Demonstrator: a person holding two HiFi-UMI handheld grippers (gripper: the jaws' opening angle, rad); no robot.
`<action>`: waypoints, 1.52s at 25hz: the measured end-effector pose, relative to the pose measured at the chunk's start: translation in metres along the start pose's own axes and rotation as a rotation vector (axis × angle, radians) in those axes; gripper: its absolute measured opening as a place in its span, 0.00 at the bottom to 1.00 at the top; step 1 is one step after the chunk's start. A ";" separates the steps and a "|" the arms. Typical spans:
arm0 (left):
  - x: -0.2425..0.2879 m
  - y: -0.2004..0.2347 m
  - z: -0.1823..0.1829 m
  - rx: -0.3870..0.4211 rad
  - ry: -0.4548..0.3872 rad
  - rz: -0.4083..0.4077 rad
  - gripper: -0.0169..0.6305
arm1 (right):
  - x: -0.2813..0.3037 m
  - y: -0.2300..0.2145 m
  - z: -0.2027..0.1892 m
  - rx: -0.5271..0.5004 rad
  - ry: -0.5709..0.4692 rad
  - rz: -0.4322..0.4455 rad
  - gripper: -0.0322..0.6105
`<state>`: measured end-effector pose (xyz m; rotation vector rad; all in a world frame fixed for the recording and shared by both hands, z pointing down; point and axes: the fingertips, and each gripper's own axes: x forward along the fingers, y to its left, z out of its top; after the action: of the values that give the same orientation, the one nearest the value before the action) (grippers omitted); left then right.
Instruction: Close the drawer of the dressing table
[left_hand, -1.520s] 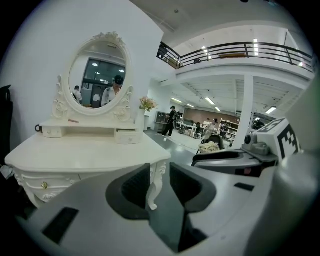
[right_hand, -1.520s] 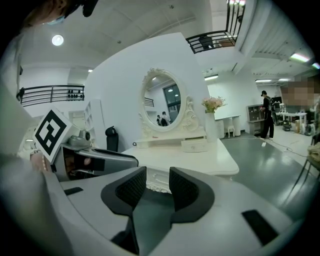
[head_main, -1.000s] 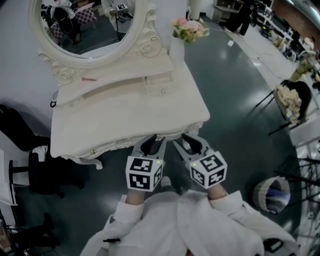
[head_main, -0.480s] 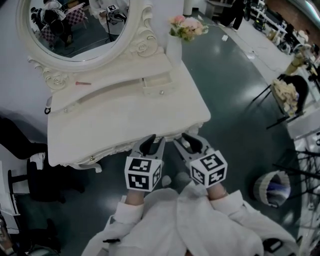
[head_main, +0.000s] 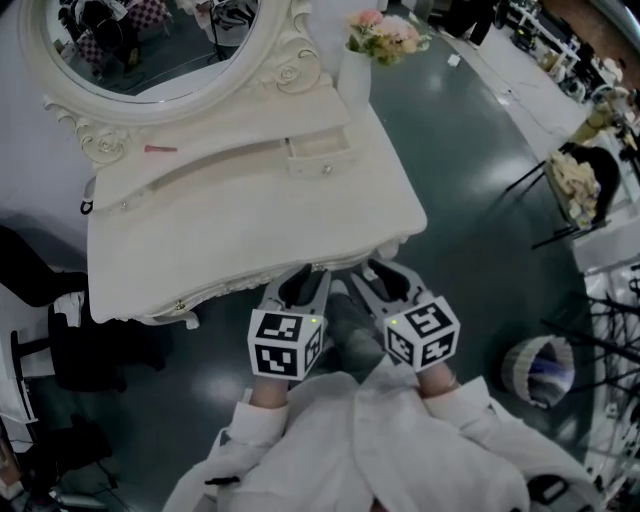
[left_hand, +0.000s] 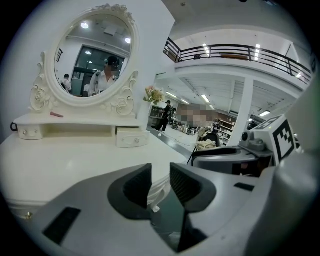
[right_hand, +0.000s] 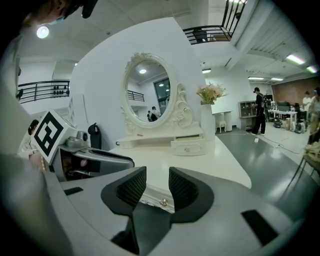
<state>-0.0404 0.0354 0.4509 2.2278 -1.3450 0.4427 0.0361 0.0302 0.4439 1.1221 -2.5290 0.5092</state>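
Observation:
The white dressing table (head_main: 240, 220) fills the upper left of the head view. On its back shelf a small drawer (head_main: 320, 150) with a knob sticks out a little from the shelf front; it also shows as the small drawer (left_hand: 132, 137) and the small drawer (right_hand: 187, 146) in the gripper views. My left gripper (head_main: 298, 284) and right gripper (head_main: 385, 277) hang side by side just off the table's carved front edge. Both are open and hold nothing. Through the left gripper (left_hand: 160, 180) I see the carved edge. Beyond the right gripper (right_hand: 157, 184) sits a small metal knob (right_hand: 163, 202) on the front rail.
An oval mirror (head_main: 150, 50) stands at the back, with a flower vase (head_main: 385, 35) at the back right corner and a pink item (head_main: 158, 149) on the shelf. A black chair (head_main: 60, 340) stands at the left, another chair (head_main: 580, 190) and a basket (head_main: 540, 370) at the right.
Both grippers have sunk slightly and edged toward the table's front edge. Their jaws stand as before. The head view has shifted a little over the table.

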 end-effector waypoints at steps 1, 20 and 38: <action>0.001 0.004 0.001 -0.005 -0.003 0.007 0.19 | 0.004 0.001 0.002 -0.004 0.003 0.007 0.25; 0.081 0.081 0.093 0.016 -0.007 0.092 0.19 | 0.121 -0.061 0.087 -0.058 0.004 0.144 0.25; 0.143 0.109 0.130 -0.040 -0.030 0.145 0.19 | 0.175 -0.098 0.116 -0.137 0.017 0.274 0.25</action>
<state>-0.0689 -0.1845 0.4439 2.1210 -1.5246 0.4307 -0.0183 -0.1950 0.4348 0.7250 -2.6709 0.4023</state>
